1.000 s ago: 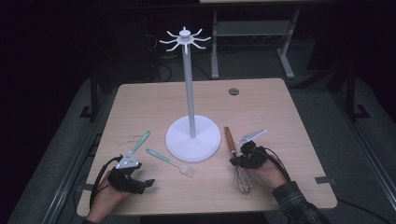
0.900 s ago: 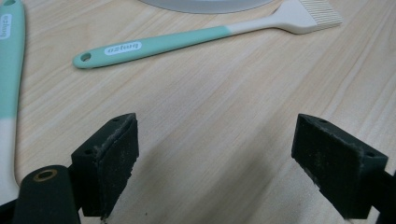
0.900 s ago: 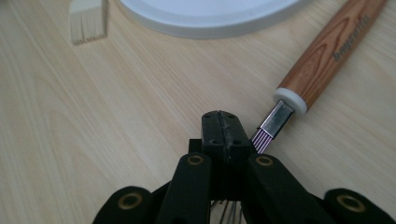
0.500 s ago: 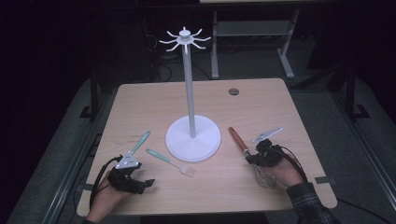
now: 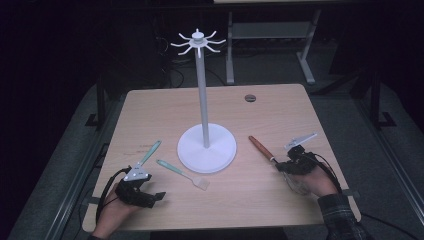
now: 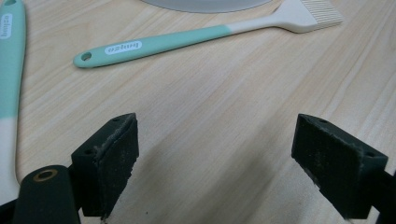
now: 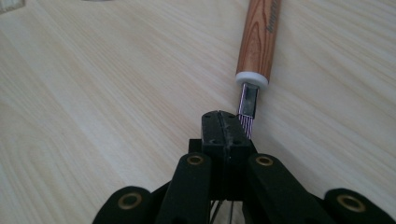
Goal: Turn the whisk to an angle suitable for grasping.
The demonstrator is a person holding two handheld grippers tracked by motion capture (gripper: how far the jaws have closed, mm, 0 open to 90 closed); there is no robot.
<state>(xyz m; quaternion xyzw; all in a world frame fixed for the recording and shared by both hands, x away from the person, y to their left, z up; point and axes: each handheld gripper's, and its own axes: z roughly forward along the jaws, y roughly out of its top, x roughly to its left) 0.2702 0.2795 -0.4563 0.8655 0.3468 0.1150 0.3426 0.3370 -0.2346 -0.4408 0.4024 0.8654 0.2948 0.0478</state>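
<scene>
Since a second ago the right claw (image 5: 295,167) has been carrying the whisk (image 5: 272,157) outward from beside the stand's base toward the table's right edge, while the left claw (image 5: 145,192) is staying put near the front left corner. The right claw's black jaws are pressing flat together just beside the whisk's thin steel wires (image 7: 246,122), below the white collar of its grained wooden handle (image 7: 259,39); I cannot tell whether a wire is pinched between them. The left claw is gaping wide over bare pale wood-grain table (image 6: 224,116). A mint-handled pastry brush (image 6: 187,38) with cream bristles is lying ahead of it, near the white round-based hook stand (image 5: 206,147).
</scene>
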